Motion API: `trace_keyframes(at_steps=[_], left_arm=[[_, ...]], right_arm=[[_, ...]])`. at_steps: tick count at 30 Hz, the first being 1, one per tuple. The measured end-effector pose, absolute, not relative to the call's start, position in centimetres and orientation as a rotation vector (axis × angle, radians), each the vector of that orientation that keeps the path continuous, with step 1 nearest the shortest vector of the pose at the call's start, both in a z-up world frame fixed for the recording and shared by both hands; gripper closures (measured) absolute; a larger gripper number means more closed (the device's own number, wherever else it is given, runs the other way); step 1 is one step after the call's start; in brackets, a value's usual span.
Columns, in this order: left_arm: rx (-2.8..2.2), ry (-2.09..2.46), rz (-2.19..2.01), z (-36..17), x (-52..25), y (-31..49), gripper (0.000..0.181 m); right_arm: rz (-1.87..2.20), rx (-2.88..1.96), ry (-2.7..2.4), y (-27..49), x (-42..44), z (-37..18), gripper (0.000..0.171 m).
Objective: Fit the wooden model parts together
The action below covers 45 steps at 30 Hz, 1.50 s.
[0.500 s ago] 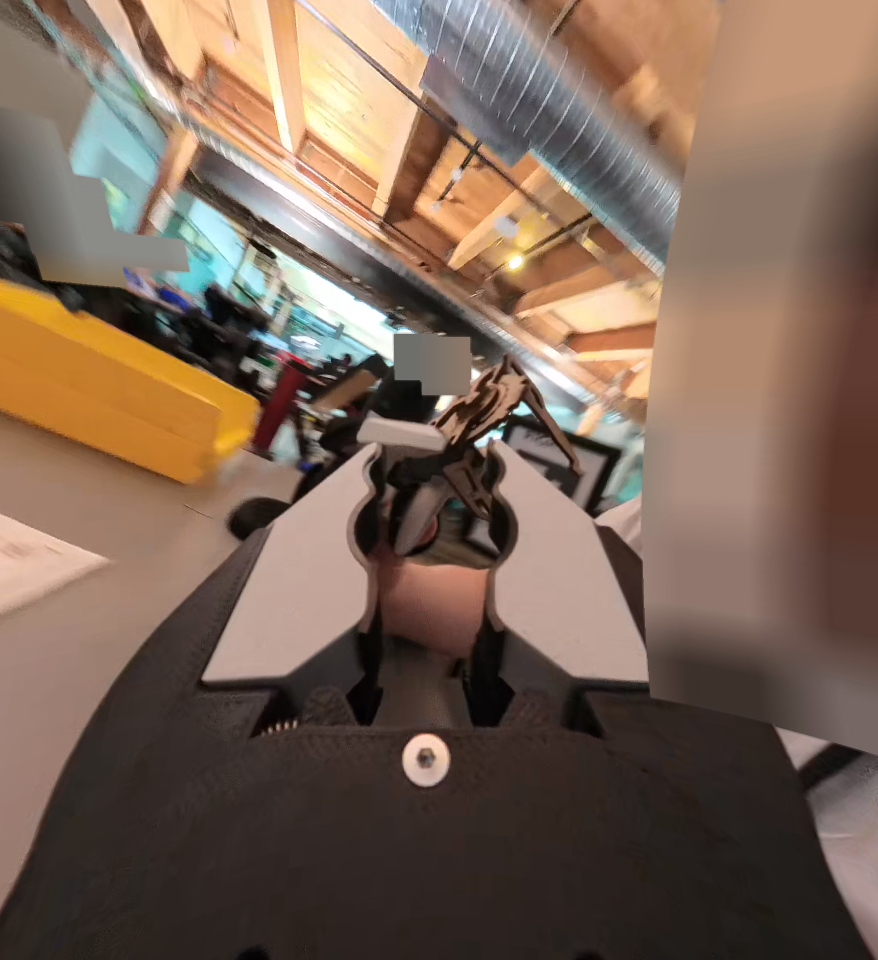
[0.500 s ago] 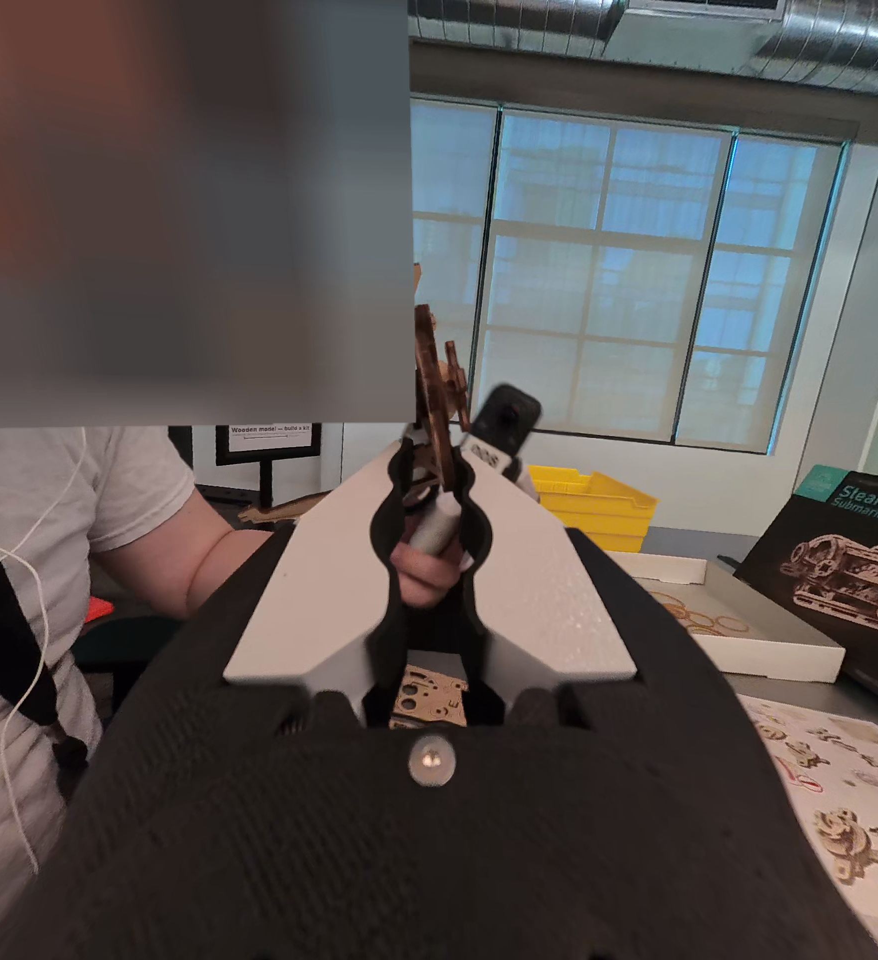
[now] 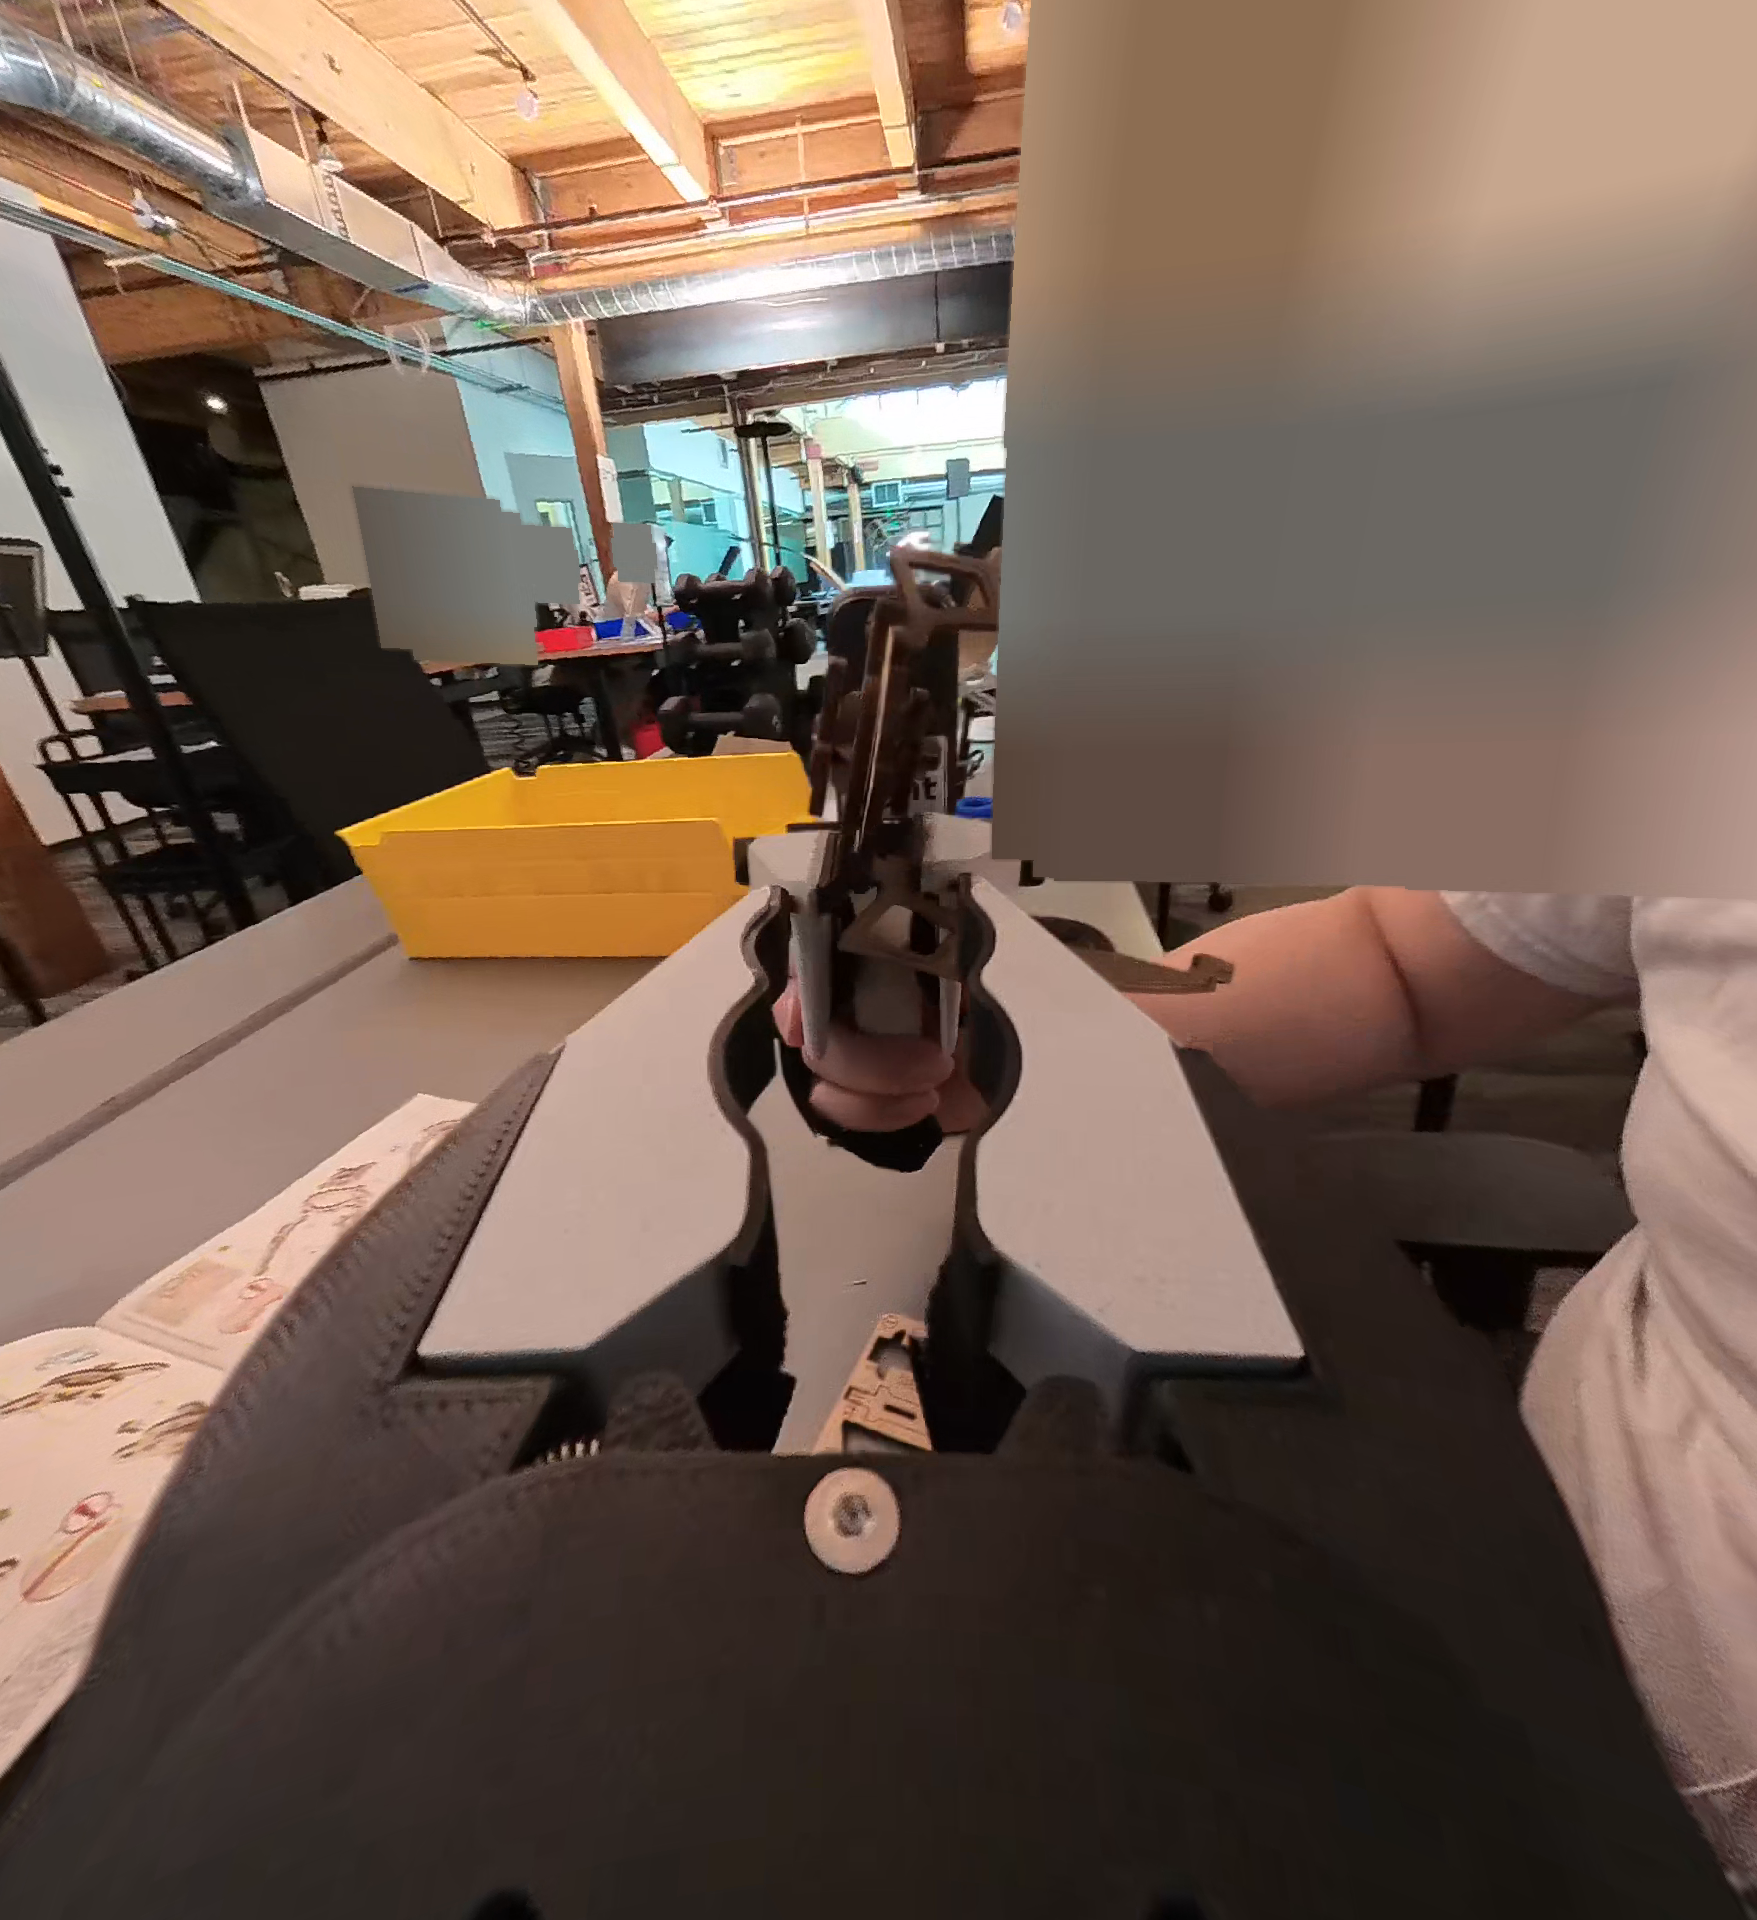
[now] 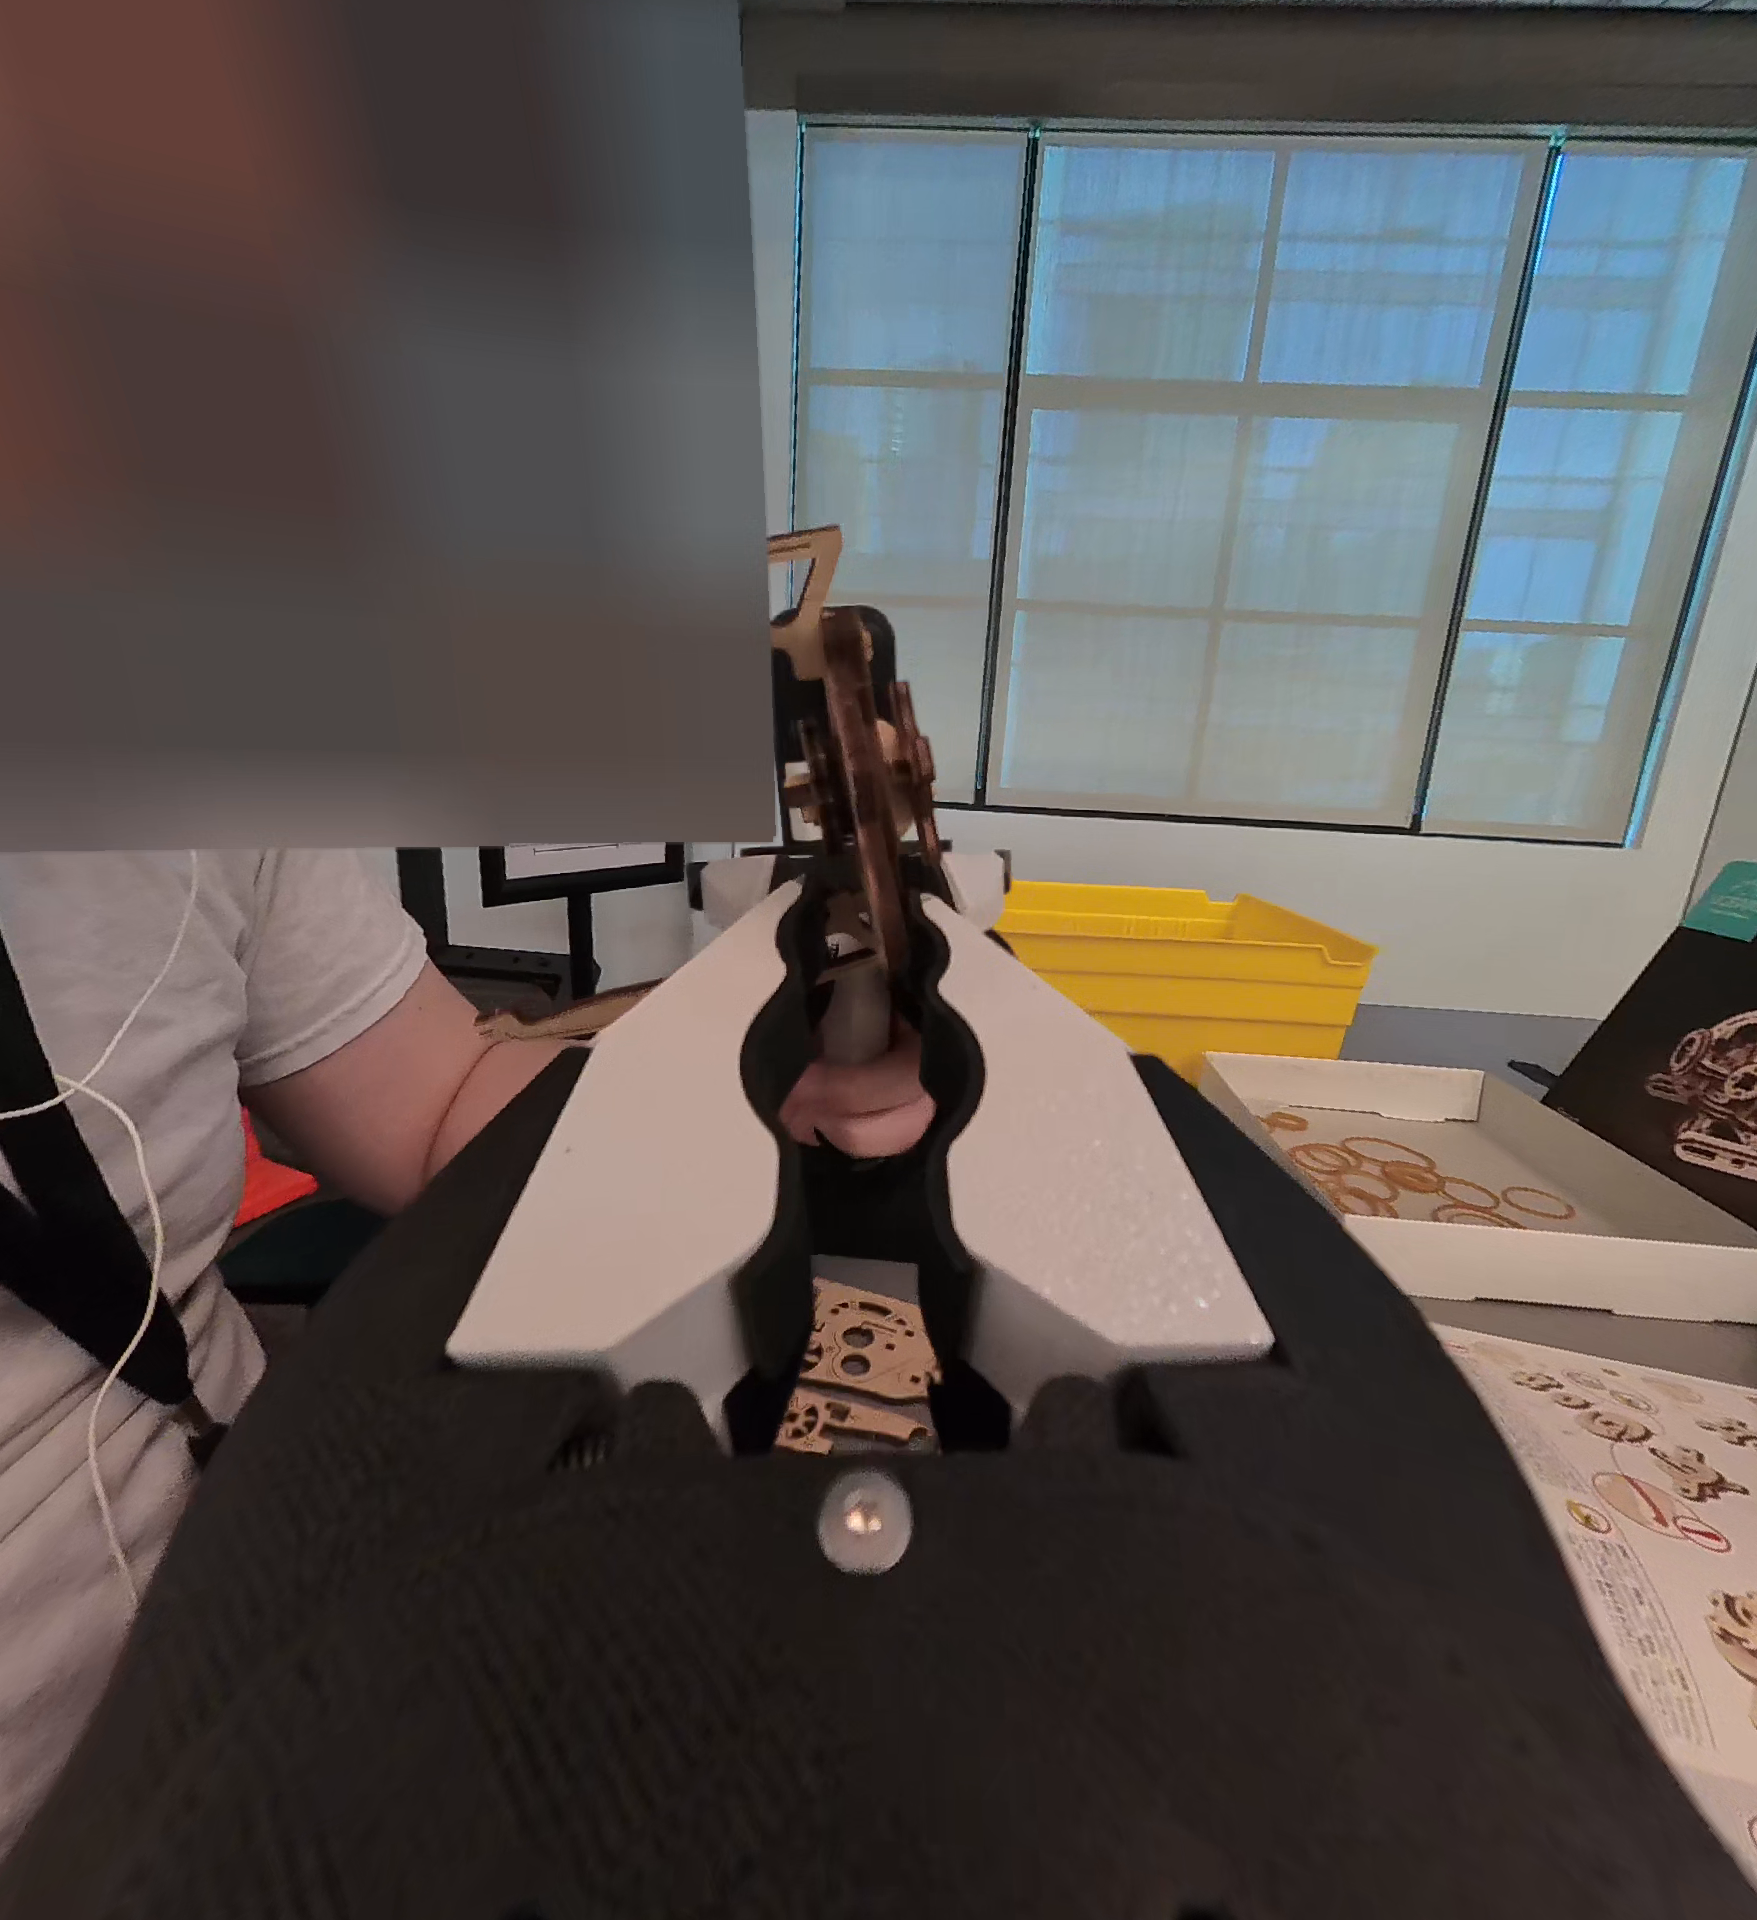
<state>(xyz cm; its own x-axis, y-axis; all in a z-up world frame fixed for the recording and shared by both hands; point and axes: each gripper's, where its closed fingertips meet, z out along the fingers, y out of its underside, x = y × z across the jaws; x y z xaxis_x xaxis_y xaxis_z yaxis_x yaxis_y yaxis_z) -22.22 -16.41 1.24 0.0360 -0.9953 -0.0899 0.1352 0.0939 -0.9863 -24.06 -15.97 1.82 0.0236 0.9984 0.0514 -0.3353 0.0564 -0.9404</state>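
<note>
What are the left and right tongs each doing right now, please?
Left tongs: shut on the wooden model assembly.
Right tongs: shut on the same wooden model assembly.

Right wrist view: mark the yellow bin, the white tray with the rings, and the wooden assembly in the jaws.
yellow bin [image 4: 1180,971], right wrist view, front wall.
white tray [image 4: 1539,1273], right wrist view, near wall.
wooden assembly [image 4: 853,727], right wrist view, dark disc edge above the fingertips.

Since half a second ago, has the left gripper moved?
Yes. The left gripper tilted down and levelled: the yellow bin now sits upright, with less ceiling showing.
</note>
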Motion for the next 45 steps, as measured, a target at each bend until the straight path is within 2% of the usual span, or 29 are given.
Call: trace_keyframes(at_steps=[25,31,35,41,44,45], left_arm=[[-1.044,1.107,-1.089,1.0,-21.9,-16.4,0.152],[-1.026,1.054,-1.167,2.0,-22.8,-16.1,0.15],[-1.113,0.995,-1.237,1.9,-23.5,-14.5,0.156],[-1.274,1.002,-1.157,-0.4,-23.1,-12.7,0.181],[-1.334,0.986,-1.151,-1.3,-23.1,-11.9,0.18],[-1.353,0.992,-1.154,-1.6,-23.0,-11.8,0.175]], right_arm=[[1.301,-0.901,-0.986,-16.1,-24.0,1.5,0.16],[1.472,-1.026,-0.97,-15.1,-24.3,0.7,0.159],[1.619,-1.129,-0.917,-14.2,-24.3,-0.1,0.159],[1.614,-1.352,-0.925,-12.9,-24.8,-2.5,0.16],[1.613,-1.421,-0.899,-12.2,-24.7,-3.2,0.159],[1.622,-1.448,-0.882,-12.0,-24.7,-3.5,0.159]])
